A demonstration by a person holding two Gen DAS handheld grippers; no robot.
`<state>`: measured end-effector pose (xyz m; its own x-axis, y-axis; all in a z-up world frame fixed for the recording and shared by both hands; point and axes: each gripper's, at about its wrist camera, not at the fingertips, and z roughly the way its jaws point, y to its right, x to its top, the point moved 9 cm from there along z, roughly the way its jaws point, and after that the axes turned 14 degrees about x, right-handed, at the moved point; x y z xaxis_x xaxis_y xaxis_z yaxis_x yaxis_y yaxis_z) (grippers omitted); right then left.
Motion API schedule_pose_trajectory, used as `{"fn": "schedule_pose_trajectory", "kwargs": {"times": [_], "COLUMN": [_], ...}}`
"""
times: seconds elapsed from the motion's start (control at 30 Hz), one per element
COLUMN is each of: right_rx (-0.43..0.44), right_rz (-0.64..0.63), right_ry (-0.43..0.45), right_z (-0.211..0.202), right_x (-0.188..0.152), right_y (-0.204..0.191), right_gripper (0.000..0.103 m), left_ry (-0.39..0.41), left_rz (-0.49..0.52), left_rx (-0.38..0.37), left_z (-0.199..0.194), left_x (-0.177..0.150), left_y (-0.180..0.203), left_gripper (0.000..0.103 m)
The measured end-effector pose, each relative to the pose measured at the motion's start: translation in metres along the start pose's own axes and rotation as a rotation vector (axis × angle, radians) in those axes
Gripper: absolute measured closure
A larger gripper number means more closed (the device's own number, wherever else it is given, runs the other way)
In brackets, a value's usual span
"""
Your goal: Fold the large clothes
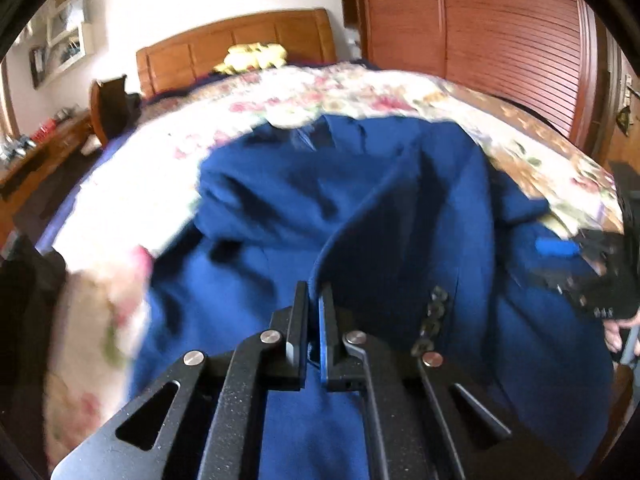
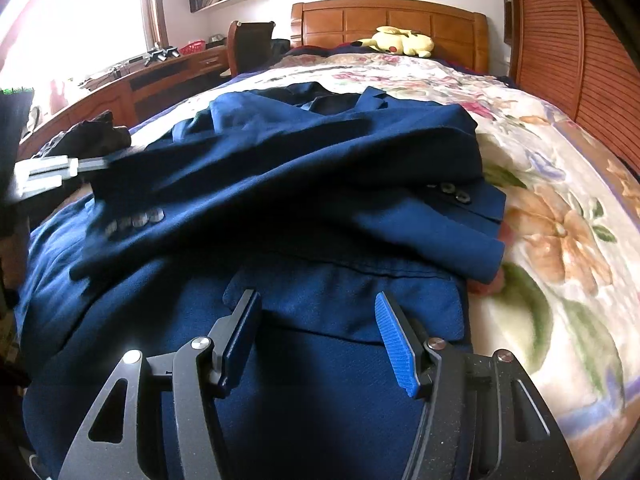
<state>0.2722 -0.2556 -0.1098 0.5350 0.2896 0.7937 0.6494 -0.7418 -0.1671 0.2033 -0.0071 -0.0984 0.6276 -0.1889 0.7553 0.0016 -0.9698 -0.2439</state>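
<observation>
jacket [image 2: 280, 168], navy and buttoned at the cuffs, lies spread on the flowered bedspread [image 2: 560, 216], collar toward the headboard [image 2: 388, 20], both sleeves crossed over the chest, probably to narrow it for folding. left gripper [image 1: 314, 300] has its jaws pressed together, pinching a raised fold of cloth, likely to carry it across. right gripper [image 2: 316, 320] hovers over the hem, jaws spread and empty, placed to take hold there.

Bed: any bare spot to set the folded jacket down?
Yes: floral bedspread is bare between the blue jacket and the wardrobe, and between the collar and the yellow plush toy near the headboard. Near end is crowded: jacket and both grippers.
</observation>
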Motion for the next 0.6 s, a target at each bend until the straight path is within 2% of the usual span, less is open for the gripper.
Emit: {"fn": "schedule_pose_trajectory", "kwargs": {"times": [0.23, 0.53, 0.6], "right_rx": [0.0, -0.001, -0.004], "right_rz": [0.0, -0.001, -0.003], "right_ry": [0.001, -0.003, -0.003], "right_z": [-0.001, -0.001, -0.001], "right_x": [-0.001, -0.001, -0.001], "right_y": [0.001, 0.001, 0.001], "right_gripper": [0.042, 0.042, 0.042], "left_ry": [0.013, -0.008, -0.006], "left_rz": [-0.033, -0.024, -0.034], "left_rx": [0.102, 0.101, 0.09], "left_z": [0.019, 0.043, 0.039], "left_x": [0.034, 0.019, 0.017], "left_y": [-0.052, -0.058, -0.057], "left_gripper": [0.098, 0.098, 0.093]}}
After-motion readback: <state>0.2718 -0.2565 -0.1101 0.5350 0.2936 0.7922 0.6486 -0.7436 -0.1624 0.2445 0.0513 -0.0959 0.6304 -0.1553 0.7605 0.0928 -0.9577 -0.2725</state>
